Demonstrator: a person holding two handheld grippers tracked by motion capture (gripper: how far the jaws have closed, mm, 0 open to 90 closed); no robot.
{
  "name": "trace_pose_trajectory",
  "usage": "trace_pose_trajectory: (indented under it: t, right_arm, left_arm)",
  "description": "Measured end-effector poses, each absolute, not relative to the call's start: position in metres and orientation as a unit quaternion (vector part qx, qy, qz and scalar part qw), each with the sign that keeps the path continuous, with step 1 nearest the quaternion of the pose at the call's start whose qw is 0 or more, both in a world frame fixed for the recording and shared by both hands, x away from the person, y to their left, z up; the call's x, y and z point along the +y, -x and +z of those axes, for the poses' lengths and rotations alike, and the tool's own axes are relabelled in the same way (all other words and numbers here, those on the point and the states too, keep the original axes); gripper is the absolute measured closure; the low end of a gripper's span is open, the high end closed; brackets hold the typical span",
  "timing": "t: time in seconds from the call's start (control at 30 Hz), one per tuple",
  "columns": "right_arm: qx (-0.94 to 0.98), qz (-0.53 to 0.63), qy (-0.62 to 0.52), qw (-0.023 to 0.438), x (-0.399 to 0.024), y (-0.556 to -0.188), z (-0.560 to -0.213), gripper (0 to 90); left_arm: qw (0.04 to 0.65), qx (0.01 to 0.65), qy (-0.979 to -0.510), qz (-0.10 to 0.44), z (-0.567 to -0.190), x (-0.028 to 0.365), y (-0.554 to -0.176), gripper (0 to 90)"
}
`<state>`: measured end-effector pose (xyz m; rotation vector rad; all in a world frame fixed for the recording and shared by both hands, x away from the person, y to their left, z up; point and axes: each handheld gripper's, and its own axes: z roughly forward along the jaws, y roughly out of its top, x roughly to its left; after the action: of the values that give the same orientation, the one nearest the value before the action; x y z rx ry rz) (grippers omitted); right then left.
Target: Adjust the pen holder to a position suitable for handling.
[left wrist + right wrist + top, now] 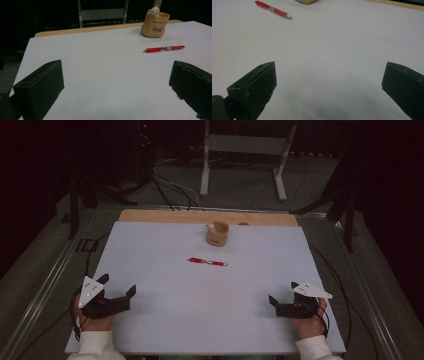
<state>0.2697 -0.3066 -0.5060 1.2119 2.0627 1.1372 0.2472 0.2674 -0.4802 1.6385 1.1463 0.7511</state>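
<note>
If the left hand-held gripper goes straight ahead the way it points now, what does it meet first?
Probably nothing soon: bare white table lies ahead of the left hand-held gripper. The red pen sits right of that line, though depth is unclear.

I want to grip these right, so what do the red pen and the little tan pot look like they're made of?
Red pen: probably glossy plastic, with a shiny metal-looking tip and a silver band. Tan pot: looks like matte ceramic or resin moulded as a sack; its folded rim holds a stiff shape, though cloth can't be ruled out.

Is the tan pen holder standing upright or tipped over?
Upright: the pen holder stands on its base with its mouth facing up, beyond the red pen.
</note>
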Motion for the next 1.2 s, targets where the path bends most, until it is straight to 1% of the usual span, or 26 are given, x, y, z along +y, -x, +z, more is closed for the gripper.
trace_pose_trajectory:
  t: [0.27, 0.7, 0.73, 0.87, 0.9, 1.2]
  right_arm:
    - [0.753, 0.422, -0.443, 0.245, -0.304, -0.271, -0.505, 0.0]
    - [0.758, 0.425, -0.43, 0.246, -0.291, -0.281, -0.493, 0.0]
    - [0.761, 0.427, -0.424, 0.242, -0.283, -0.288, -0.487, 0.0]
    - [0.765, 0.425, -0.419, 0.24, -0.276, -0.298, -0.48, 0.0]
    - [0.768, 0.423, -0.418, 0.237, -0.271, -0.306, -0.474, 0.0]
    - [0.759, 0.444, -0.42, 0.226, -0.255, -0.338, -0.453, 0.0]
  left_arm:
    - [0.477, 0.472, -0.676, 0.304, -0.483, 0.265, -0.248, 0.2]
    - [0.463, 0.465, -0.69, 0.307, -0.489, 0.259, -0.251, 0.2]
    - [0.46, 0.463, -0.693, 0.307, -0.491, 0.258, -0.251, 0.2]
    - [0.457, 0.462, -0.695, 0.307, -0.493, 0.257, -0.251, 0.2]
    - [0.458, 0.462, -0.696, 0.305, -0.493, 0.257, -0.252, 0.2]
    - [0.447, 0.469, -0.698, 0.304, -0.494, 0.254, -0.253, 0.2]
